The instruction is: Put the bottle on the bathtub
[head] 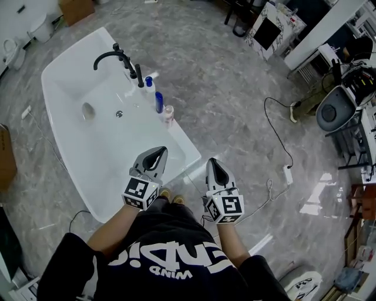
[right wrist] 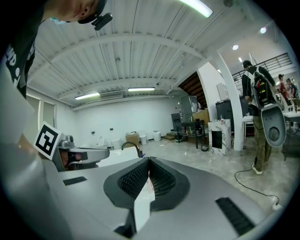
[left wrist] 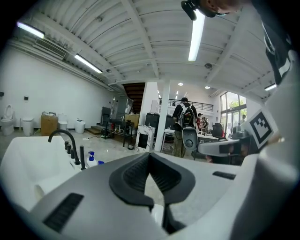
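Note:
A white bathtub (head: 70, 153) with a black faucet (head: 111, 57) fills the left of the head view. Three bottles stand in a row on its right rim: a white one with a blue cap (head: 150, 84), a blue one (head: 158, 101) and a pale pinkish one (head: 168, 114). My left gripper (head: 157, 151) hangs over the tub's near right corner, shut and holding nothing. My right gripper (head: 212, 162) is beside it over the floor, also shut and holding nothing. In the left gripper view the jaws (left wrist: 150, 154) meet, with the faucet (left wrist: 65, 140) and a blue-capped bottle (left wrist: 90, 159) beyond. The right gripper (right wrist: 149, 160) has its jaws closed too.
A black cable with a white power strip (head: 288, 174) lies on the marble floor to the right. A grey round-backed chair (head: 335, 109) and furniture stand at the far right. A cardboard box (head: 76, 9) sits beyond the tub. A person with a backpack (left wrist: 184, 117) stands far off.

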Tool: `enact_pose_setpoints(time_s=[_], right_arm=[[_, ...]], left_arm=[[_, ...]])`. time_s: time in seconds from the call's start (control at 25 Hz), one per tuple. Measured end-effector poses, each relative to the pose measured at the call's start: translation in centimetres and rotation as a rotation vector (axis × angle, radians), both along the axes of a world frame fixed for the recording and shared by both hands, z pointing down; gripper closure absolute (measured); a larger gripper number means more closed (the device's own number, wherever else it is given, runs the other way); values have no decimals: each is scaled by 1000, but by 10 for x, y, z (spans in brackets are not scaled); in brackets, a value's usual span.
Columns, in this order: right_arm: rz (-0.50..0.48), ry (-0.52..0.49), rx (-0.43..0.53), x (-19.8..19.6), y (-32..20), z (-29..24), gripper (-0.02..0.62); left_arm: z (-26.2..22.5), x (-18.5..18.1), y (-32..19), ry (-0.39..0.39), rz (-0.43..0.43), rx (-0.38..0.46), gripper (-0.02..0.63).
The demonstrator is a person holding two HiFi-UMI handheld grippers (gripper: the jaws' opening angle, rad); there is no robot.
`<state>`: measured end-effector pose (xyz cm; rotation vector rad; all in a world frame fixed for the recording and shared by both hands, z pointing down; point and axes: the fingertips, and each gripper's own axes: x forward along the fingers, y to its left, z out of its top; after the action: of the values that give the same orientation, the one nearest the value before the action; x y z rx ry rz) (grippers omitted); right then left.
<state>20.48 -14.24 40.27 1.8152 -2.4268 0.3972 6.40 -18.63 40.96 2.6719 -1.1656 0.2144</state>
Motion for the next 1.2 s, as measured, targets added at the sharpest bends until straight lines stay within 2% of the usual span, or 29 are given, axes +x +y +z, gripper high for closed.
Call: enact_pose_setpoints(time_s=[0.24,0.52,1.2], right_arm=[[9,12,42,1,9,-28,572],[35,4,55,9,9,-42,572],[79,28,102,23,-1,-45,574]], left_arm=[[-32,-9,13,14,27,30,598],[-56,-18,7,36,15,62,598],[-55,-23,-1,28,-21,88,598]])
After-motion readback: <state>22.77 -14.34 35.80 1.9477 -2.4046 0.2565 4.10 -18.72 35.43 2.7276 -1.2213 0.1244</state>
